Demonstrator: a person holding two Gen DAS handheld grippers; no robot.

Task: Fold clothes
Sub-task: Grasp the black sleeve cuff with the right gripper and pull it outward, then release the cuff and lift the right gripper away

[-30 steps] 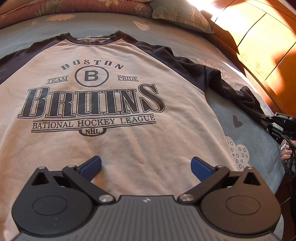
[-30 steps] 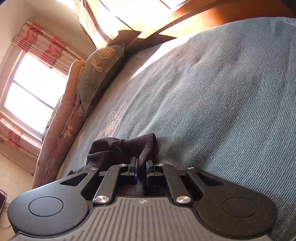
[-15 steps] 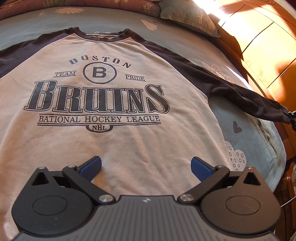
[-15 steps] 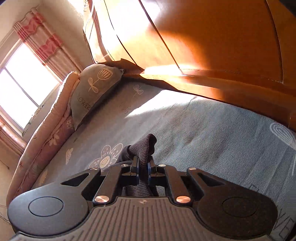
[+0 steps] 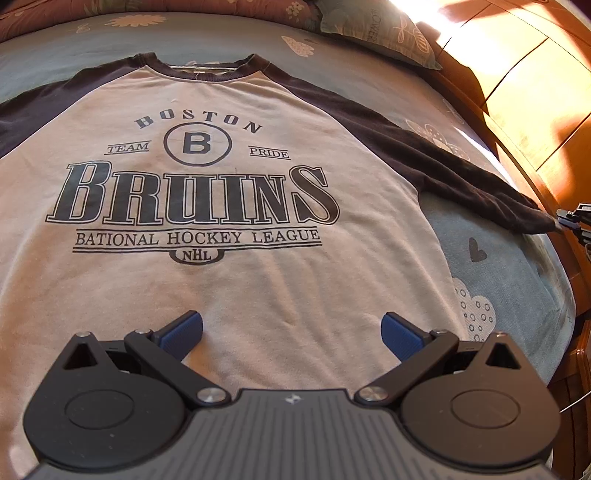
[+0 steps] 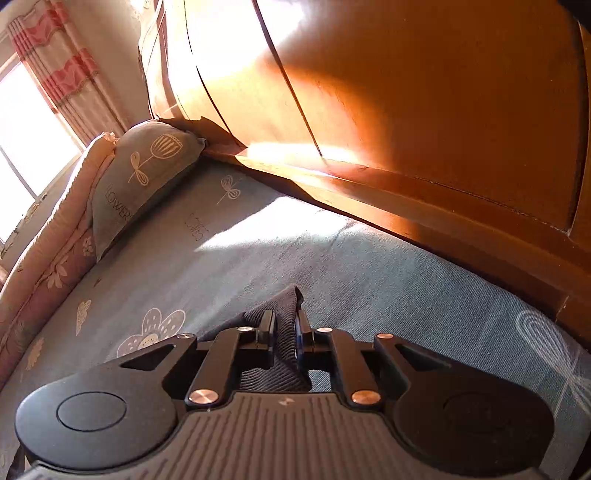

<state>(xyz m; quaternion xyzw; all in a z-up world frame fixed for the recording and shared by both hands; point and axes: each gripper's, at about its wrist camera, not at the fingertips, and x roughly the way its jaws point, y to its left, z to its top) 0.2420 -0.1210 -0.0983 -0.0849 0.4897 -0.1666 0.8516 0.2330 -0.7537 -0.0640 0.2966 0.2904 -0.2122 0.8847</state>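
A pale raglan shirt (image 5: 229, 280) with dark sleeves and a "Boston Bruins" print lies face up and spread flat on the blue bedsheet (image 5: 509, 280). Its collar points toward the pillow (image 5: 380, 33) at the far end of the sheet. The left gripper (image 5: 291, 332) hovers over the shirt's lower front, blue-padded fingers (image 5: 183, 334) spread wide with only flat cloth below them, nothing between.

One dark sleeve (image 5: 461, 184) runs out from the shirt toward the wooden headboard (image 5: 524, 103) side, stretched nearly straight across the sheet. At its far tip the right gripper (image 6: 286, 332) has the ribbed cuff (image 6: 284, 314) between its fingers. These stand narrow and are just easing apart; the cuff is between them and the pads touch the cloth on both sides (a loose pinch, by the look of it). Beyond the cuff, the sheet carries white flower prints, with sun falling across it beside the headboard.
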